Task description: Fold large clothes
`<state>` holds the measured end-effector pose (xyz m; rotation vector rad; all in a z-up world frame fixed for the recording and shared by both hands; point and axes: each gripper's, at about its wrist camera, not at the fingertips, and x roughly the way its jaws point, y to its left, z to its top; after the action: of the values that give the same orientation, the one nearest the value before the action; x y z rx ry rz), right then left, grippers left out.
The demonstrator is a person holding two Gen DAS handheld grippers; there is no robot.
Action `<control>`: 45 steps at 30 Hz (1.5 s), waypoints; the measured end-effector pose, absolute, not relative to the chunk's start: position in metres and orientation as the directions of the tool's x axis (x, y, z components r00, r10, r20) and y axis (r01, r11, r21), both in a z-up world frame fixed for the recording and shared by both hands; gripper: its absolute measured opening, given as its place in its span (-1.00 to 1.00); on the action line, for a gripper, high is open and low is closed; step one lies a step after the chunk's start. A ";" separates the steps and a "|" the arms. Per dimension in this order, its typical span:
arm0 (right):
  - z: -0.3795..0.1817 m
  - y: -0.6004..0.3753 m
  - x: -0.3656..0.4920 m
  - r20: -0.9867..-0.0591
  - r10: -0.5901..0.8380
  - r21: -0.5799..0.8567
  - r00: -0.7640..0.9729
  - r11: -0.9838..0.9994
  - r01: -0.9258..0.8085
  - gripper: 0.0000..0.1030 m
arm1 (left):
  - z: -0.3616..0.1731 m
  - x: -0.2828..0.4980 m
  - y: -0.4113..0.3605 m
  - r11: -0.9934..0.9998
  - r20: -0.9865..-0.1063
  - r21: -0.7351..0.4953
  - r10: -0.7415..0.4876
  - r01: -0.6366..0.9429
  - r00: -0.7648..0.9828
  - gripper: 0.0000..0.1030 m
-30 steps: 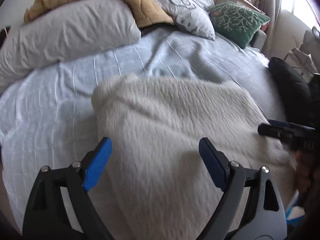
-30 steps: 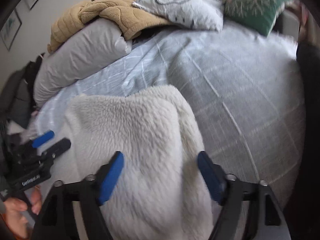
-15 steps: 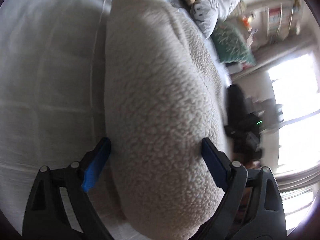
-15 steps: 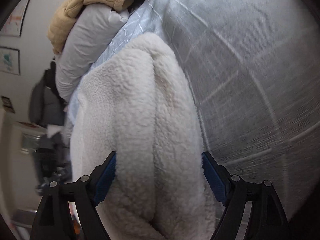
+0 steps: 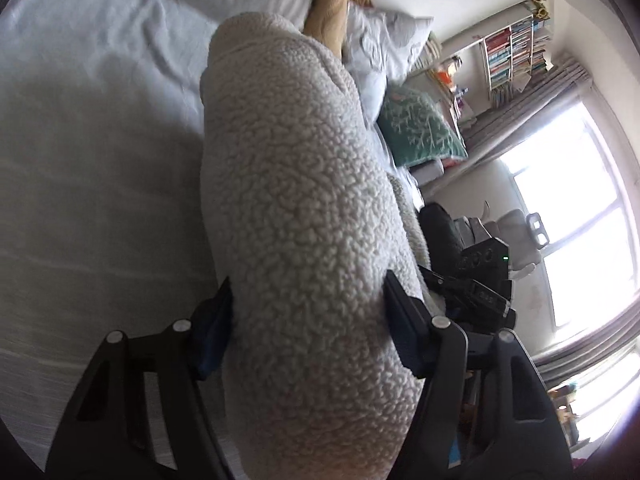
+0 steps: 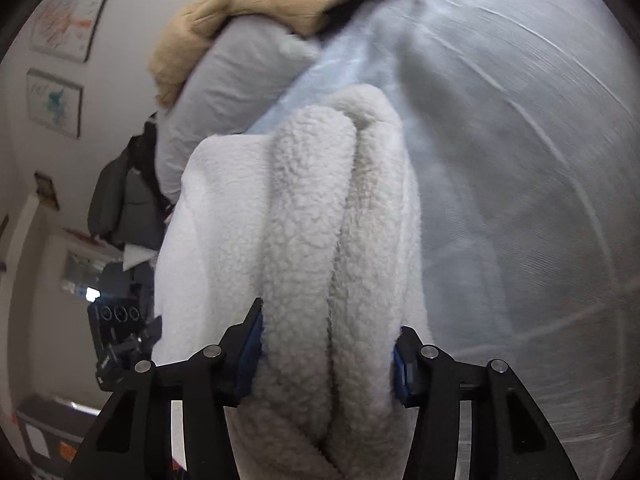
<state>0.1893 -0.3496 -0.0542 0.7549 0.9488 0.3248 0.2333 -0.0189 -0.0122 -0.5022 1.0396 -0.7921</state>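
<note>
A thick cream fleece garment (image 5: pixel 296 216) lies folded in layers on the bed. My left gripper (image 5: pixel 308 320) is shut on its near end, with the blue pads pressed into the pile on both sides. In the right wrist view the same fleece (image 6: pixel 336 248) shows as two rolled layers, and my right gripper (image 6: pixel 326 354) is shut on them, pads sunk into the fabric. The right gripper's body (image 5: pixel 480 280) shows at the fleece's right side in the left wrist view. The left gripper's body (image 6: pixel 120 340) shows at lower left in the right wrist view.
The bed has a pale blue-grey cover (image 5: pixel 88 168). Grey pillows (image 6: pixel 224 92), a tan blanket (image 6: pixel 240 12) and a green cushion (image 5: pixel 420 128) lie at its head. A bookshelf (image 5: pixel 512 52) and a bright window (image 5: pixel 580 220) are on the right. Dark coats (image 6: pixel 128 200) hang at the left wall.
Both grippers tipped over and dropped onto the fleece's near edge, then closed from wide open until the pads pinch the bunched layers.
</note>
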 end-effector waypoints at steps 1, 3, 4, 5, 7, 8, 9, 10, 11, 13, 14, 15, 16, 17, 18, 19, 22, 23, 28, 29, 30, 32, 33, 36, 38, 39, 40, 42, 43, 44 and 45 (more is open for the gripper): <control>-0.044 -0.335 0.195 -0.608 0.562 0.700 0.561 0.713 0.043 0.03 | -0.006 0.236 -0.008 0.637 -0.565 -0.694 -0.770 0.336 0.295 0.34; -0.032 -0.315 0.207 -0.605 0.566 0.689 0.560 0.725 0.011 0.03 | 0.005 0.244 0.015 0.661 -0.572 -0.677 -0.749 0.324 0.334 0.35; -0.026 -0.300 0.215 -0.605 0.568 0.683 0.558 0.731 -0.004 0.03 | 0.007 0.250 0.023 0.674 -0.580 -0.666 -0.737 0.319 0.347 0.37; -0.025 -0.290 0.223 -0.606 0.572 0.682 0.553 0.731 -0.009 0.04 | 0.006 0.253 0.033 0.702 -0.600 -0.641 -0.711 0.312 0.367 0.38; -0.028 -0.273 0.236 -0.621 0.571 0.674 0.537 0.738 -0.006 0.07 | -0.005 0.259 0.041 0.771 -0.667 -0.571 -0.636 0.282 0.387 0.39; -0.035 -0.262 0.244 -0.649 0.552 0.652 0.523 0.758 0.008 0.11 | -0.017 0.263 0.043 0.807 -0.712 -0.530 -0.591 0.262 0.378 0.39; -0.043 -0.254 0.249 -0.680 0.527 0.623 0.510 0.782 0.024 0.13 | -0.028 0.264 0.045 0.826 -0.737 -0.509 -0.563 0.242 0.374 0.40; -0.051 -0.247 0.254 -0.714 0.496 0.589 0.495 0.807 0.042 0.20 | -0.037 0.264 0.051 0.809 -0.713 -0.542 -0.587 0.230 0.383 0.44; -0.064 -0.241 0.258 -0.745 0.463 0.557 0.481 0.828 0.066 0.28 | -0.040 0.264 0.054 0.787 -0.694 -0.579 -0.614 0.215 0.377 0.45; -0.069 -0.243 0.255 -0.727 0.465 0.578 0.505 0.811 0.085 0.32 | -0.035 0.261 0.055 0.778 -0.684 -0.596 -0.621 0.197 0.383 0.44; -0.067 -0.244 0.253 -0.722 0.466 0.585 0.511 0.806 0.091 0.32 | -0.028 0.257 0.053 0.792 -0.692 -0.572 -0.605 0.214 0.394 0.44; -0.063 -0.246 0.249 -0.725 0.452 0.574 0.519 0.814 0.093 0.32 | -0.021 0.252 0.056 0.808 -0.701 -0.540 -0.586 0.234 0.406 0.44; -0.057 -0.248 0.245 -0.734 0.426 0.548 0.529 0.831 0.092 0.32 | -0.015 0.248 0.051 0.825 -0.711 -0.506 -0.564 0.252 0.420 0.44; -0.047 -0.246 0.238 -0.743 0.385 0.507 0.547 0.858 0.084 0.32 | -0.006 0.241 0.045 0.841 -0.719 -0.467 -0.541 0.273 0.437 0.44; -0.039 -0.244 0.233 -0.747 0.360 0.478 0.559 0.875 0.075 0.32 | 0.000 0.235 0.042 0.848 -0.720 -0.448 -0.531 0.285 0.447 0.44; -0.029 -0.239 0.226 -0.749 0.327 0.441 0.577 0.895 0.065 0.32 | 0.008 0.227 0.038 0.858 -0.722 -0.421 -0.513 0.294 0.464 0.44; -0.003 -0.231 0.208 -0.750 0.235 0.335 0.619 0.941 0.048 0.32 | 0.027 0.209 0.033 0.893 -0.724 -0.330 -0.448 0.306 0.525 0.44; 0.003 -0.228 0.199 -0.748 0.204 0.301 0.632 0.952 0.048 0.32 | 0.033 0.203 0.035 0.902 -0.723 -0.303 -0.427 0.307 0.543 0.44; 0.027 -0.215 0.166 -0.720 0.128 0.204 0.682 0.979 0.031 0.32 | 0.043 0.175 0.021 0.925 -0.740 -0.219 -0.365 0.312 0.565 0.44; 0.030 -0.215 0.159 -0.716 0.125 0.200 0.687 0.979 0.030 0.32 | 0.043 0.168 0.017 0.925 -0.741 -0.209 -0.363 0.318 0.566 0.44; 0.032 -0.214 0.152 -0.711 0.122 0.196 0.693 0.980 0.029 0.32 | 0.043 0.163 0.014 0.924 -0.741 -0.203 -0.362 0.325 0.565 0.44; 0.035 -0.214 0.141 -0.705 0.117 0.195 0.699 0.980 0.032 0.32 | 0.036 0.155 0.009 0.920 -0.751 -0.199 -0.364 0.337 0.551 0.44; 0.036 -0.212 0.138 -0.702 0.113 0.193 0.703 0.981 0.034 0.32 | 0.032 0.154 0.006 0.920 -0.761 -0.203 -0.364 0.336 0.537 0.44; 0.035 -0.209 0.128 -0.703 0.095 0.175 0.705 0.984 0.041 0.32 | 0.007 0.162 -0.002 0.928 -0.808 -0.203 -0.339 0.311 0.482 0.61; 0.032 -0.206 0.124 -0.711 0.095 0.168 0.697 0.985 0.037 0.32 | 0.004 0.162 -0.011 0.944 -0.822 -0.132 -0.275 0.303 0.499 0.66; 0.030 -0.205 0.124 -0.717 0.098 0.168 0.691 0.985 0.035 0.32 | 0.007 0.160 -0.013 0.948 -0.826 -0.113 -0.256 0.296 0.503 0.66; 0.028 -0.205 0.122 -0.723 0.092 0.163 0.685 0.986 0.041 0.32 | 0.011 0.157 -0.016 0.953 -0.829 -0.098 -0.237 0.287 0.506 0.66; 0.027 -0.206 0.116 -0.725 0.077 0.154 0.684 0.987 0.053 0.32 | 0.019 0.148 -0.021 0.963 -0.835 -0.065 -0.196 0.262 0.514 0.66; 0.027 -0.207 0.112 -0.730 0.071 0.158 0.680 0.985 0.066 0.32 | 0.022 0.143 -0.023 0.967 -0.837 -0.055 -0.181 0.250 0.516 0.66; 0.027 -0.208 0.109 -0.735 0.073 0.166 0.675 0.983 0.075 0.32 | 0.025 0.135 -0.025 0.971 -0.837 -0.048 -0.166 0.232 0.521 0.66; 0.028 -0.210 0.105 -0.740 0.082 0.185 0.668 0.979 0.085 0.32 | 0.028 0.130 -0.025 0.974 -0.837 -0.048 -0.160 0.221 0.523 0.66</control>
<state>0.1049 -0.2101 0.0277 0.2116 0.8411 -0.0021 0.1297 -0.0253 0.0277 0.0670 0.9941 -0.2287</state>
